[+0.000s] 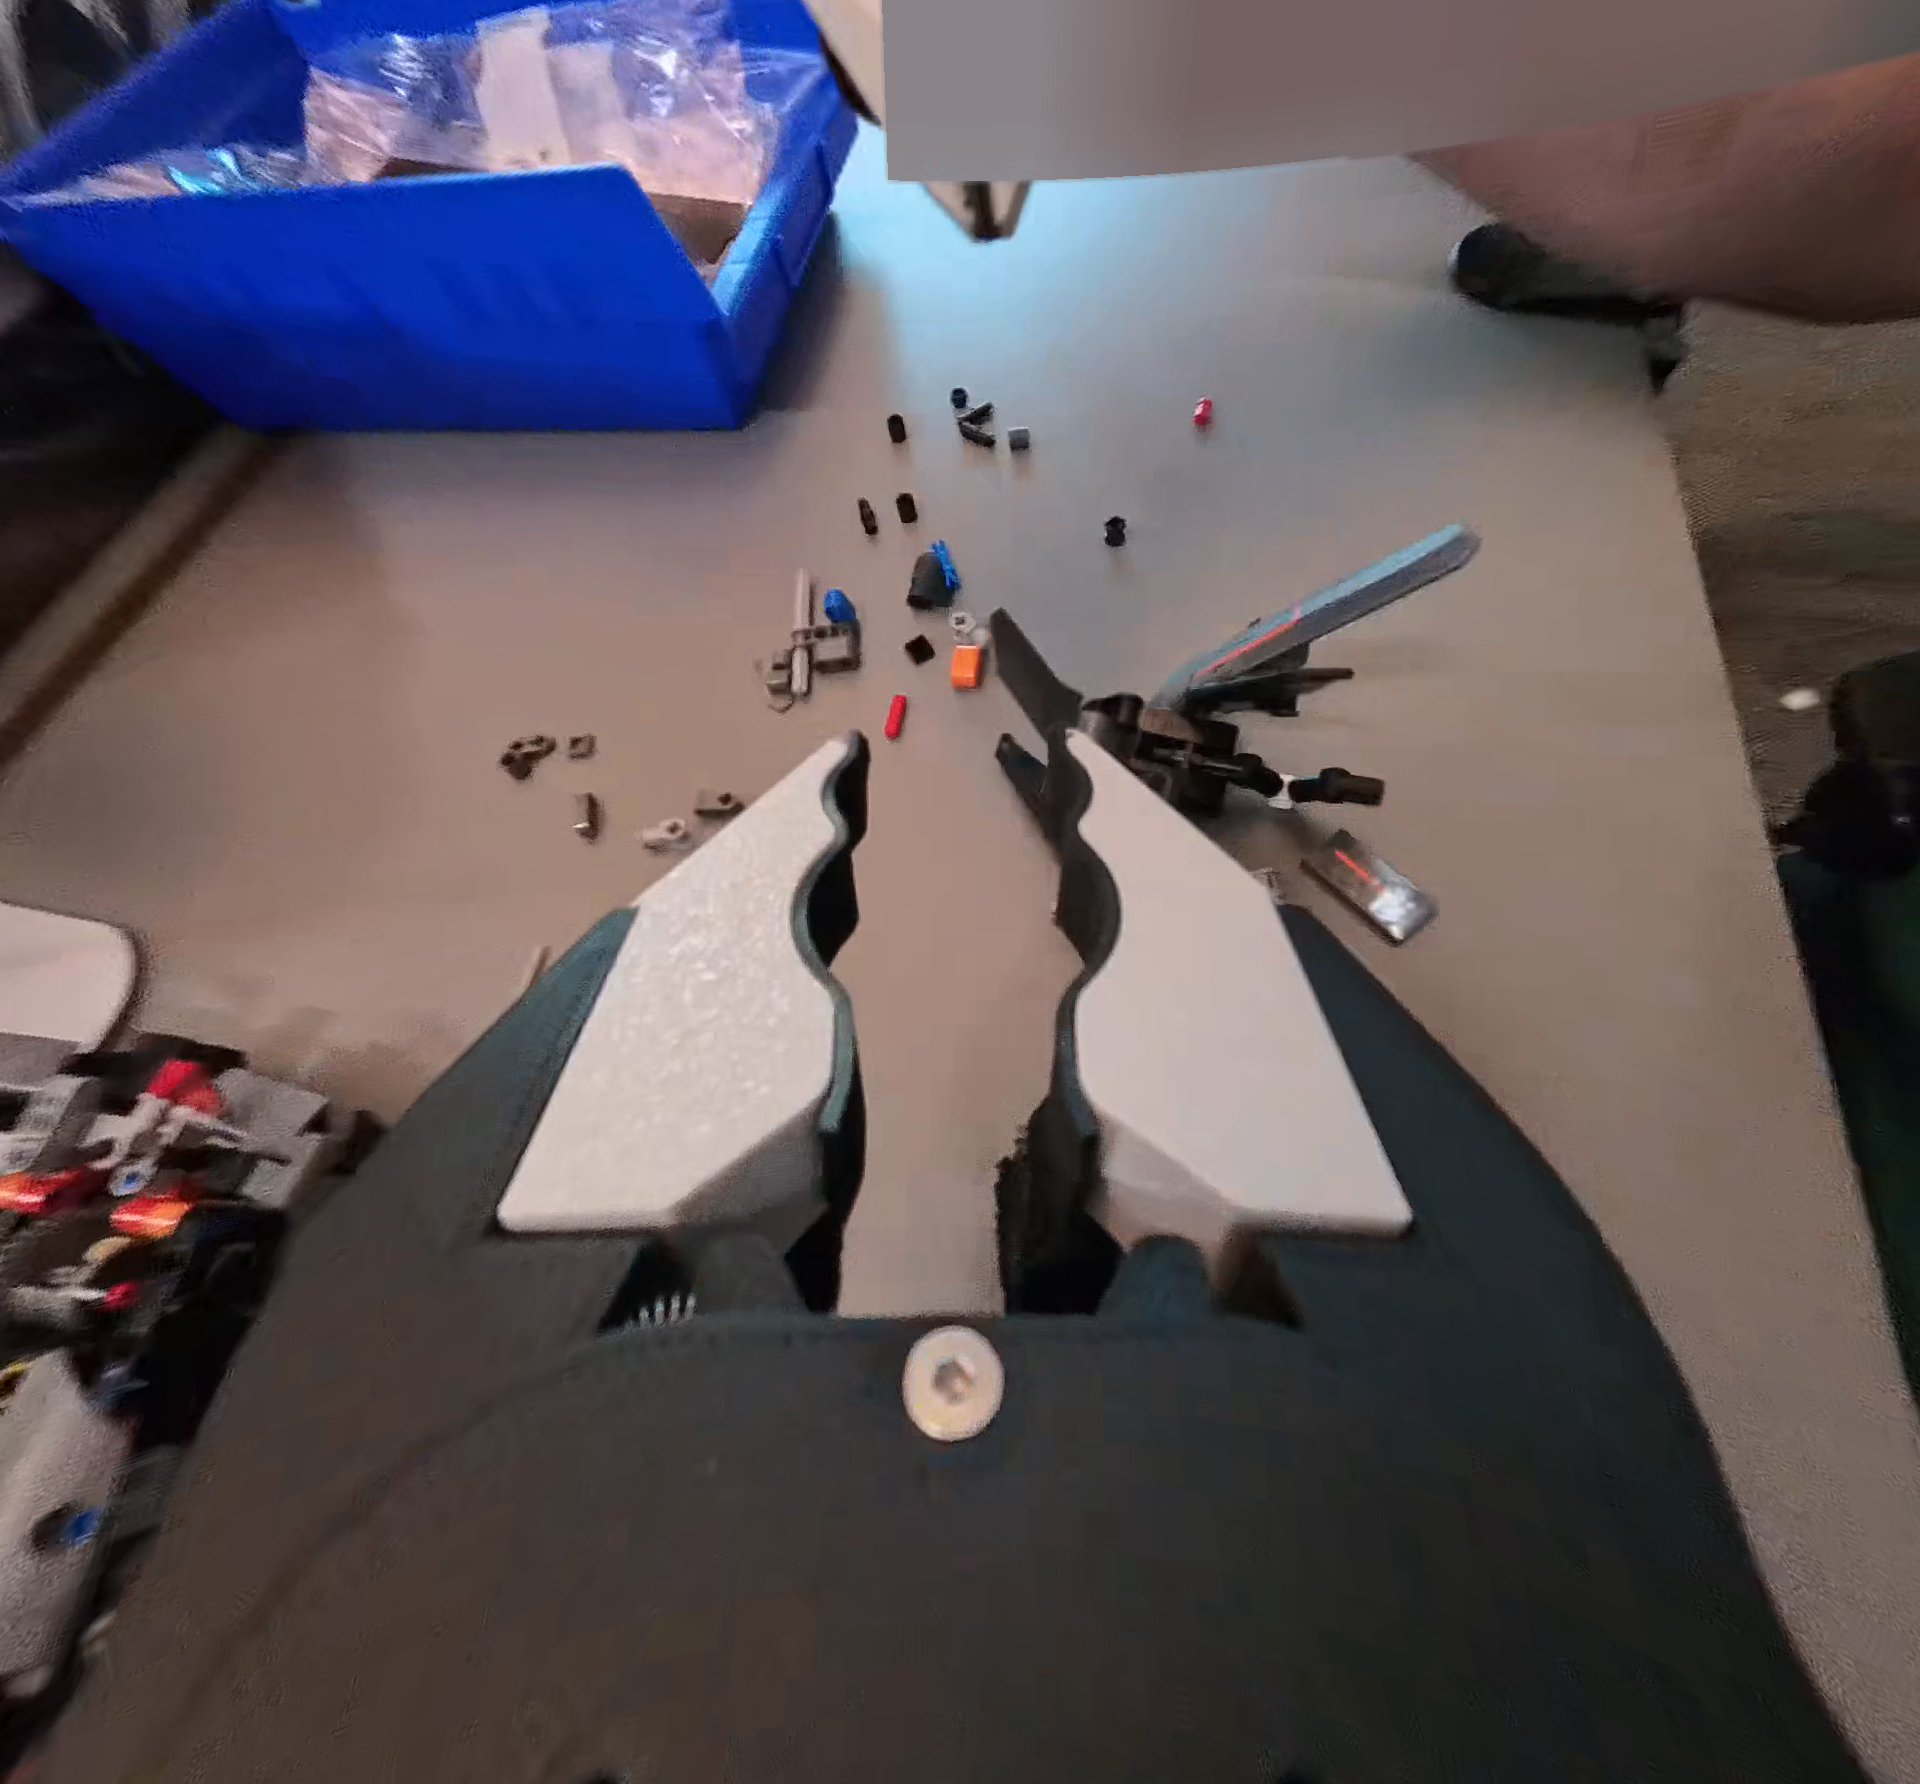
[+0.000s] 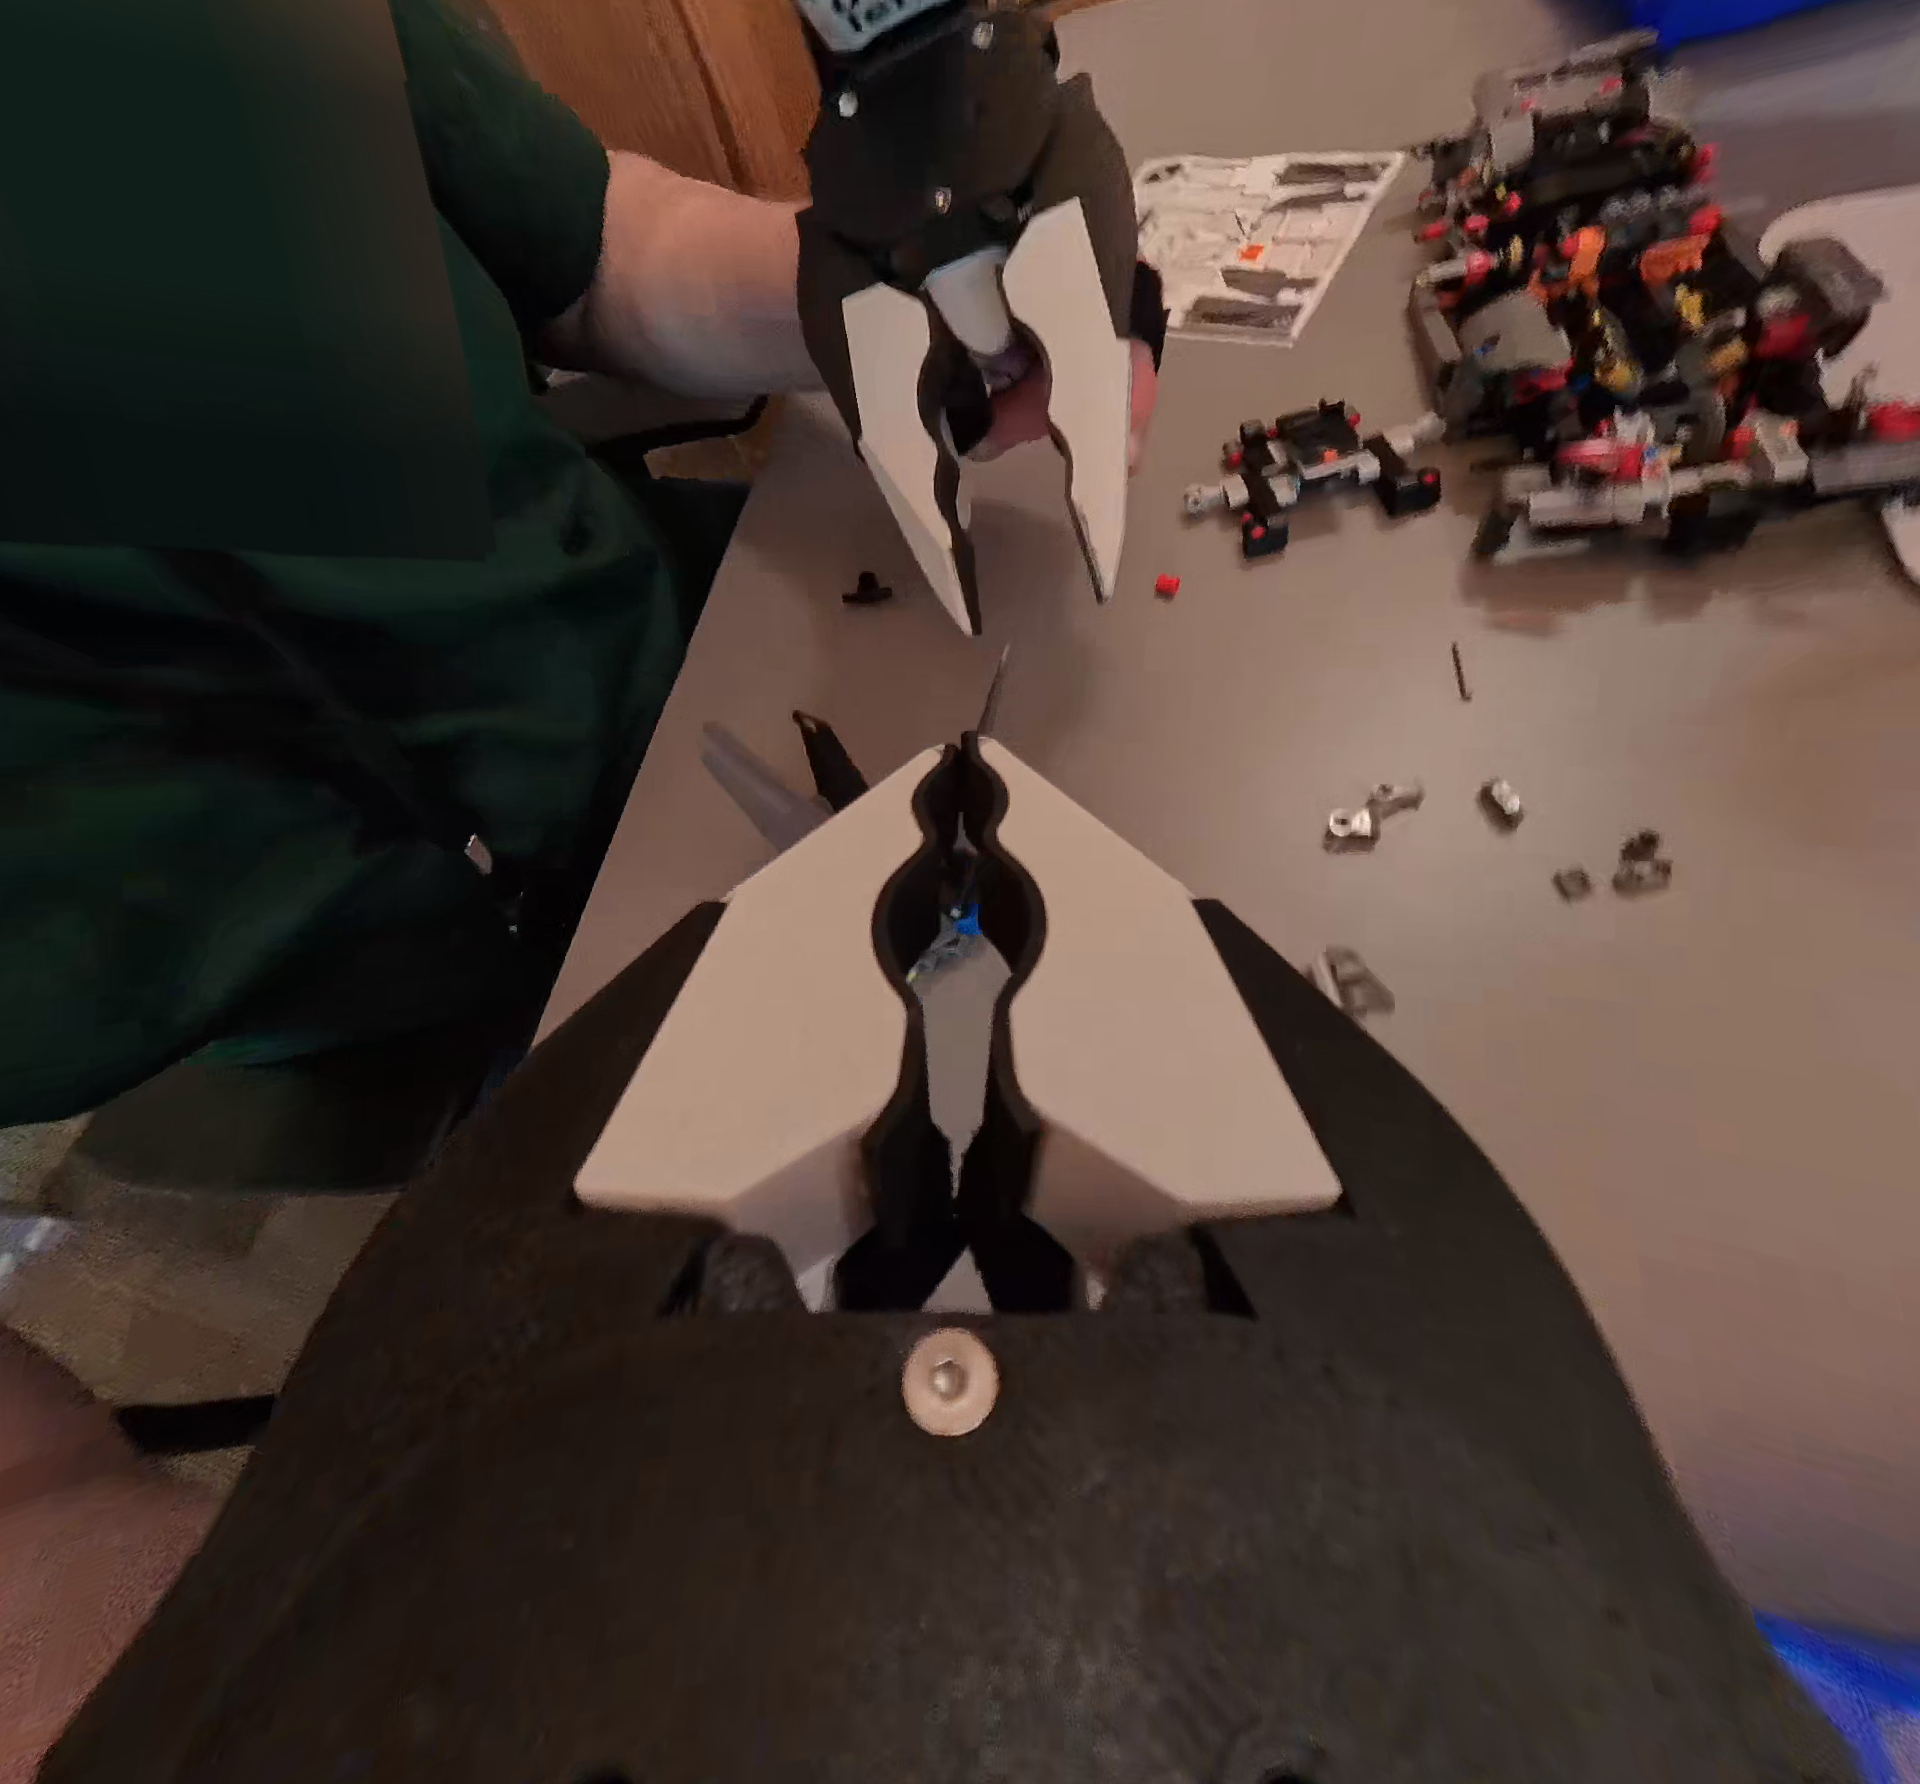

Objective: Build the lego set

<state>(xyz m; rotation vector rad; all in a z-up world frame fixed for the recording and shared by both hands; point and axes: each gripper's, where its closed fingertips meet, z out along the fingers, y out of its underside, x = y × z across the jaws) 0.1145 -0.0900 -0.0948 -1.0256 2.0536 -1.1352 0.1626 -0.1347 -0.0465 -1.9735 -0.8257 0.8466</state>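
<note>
My left gripper (image 1: pixel 956 752) is open and empty above the grey table (image 1: pixel 520 591). A red pin (image 1: pixel 896 716) and an orange brick (image 1: pixel 966 666) lie just beyond its tips. To its right is a black sub-assembly (image 1: pixel 1174 747) with a black blade (image 1: pixel 1029 664) and a grey-blue panel (image 1: pixel 1351 602). In the right wrist view the left gripper (image 2: pixel 1039 607) also shows open and empty. My right gripper (image 2: pixel 968 755) is shut on a thin black piece (image 2: pixel 994 690) that sticks out past its tips towards the left gripper. The grey-blue panel (image 2: pixel 753 789) shows left of its fingers.
A blue bin (image 1: pixel 416 300) of bags stands at the far left. The large dark model (image 2: pixel 1621 332), a small sub-assembly (image 2: pixel 1320 477) and an instruction sheet (image 2: pixel 1257 238) lie on the table. Small grey pieces (image 2: pixel 1361 815) are scattered. A person in green (image 2: pixel 260 591) sits at the table edge. One gripper's finger ends stand about 9 centimeters off the other's. The red pin (image 1: pixel 896 716) lies around 12 centimeters away from my left fingertips. From either gripper's tips it is about 12 centimeters to the orange brick (image 1: pixel 966 666).
</note>
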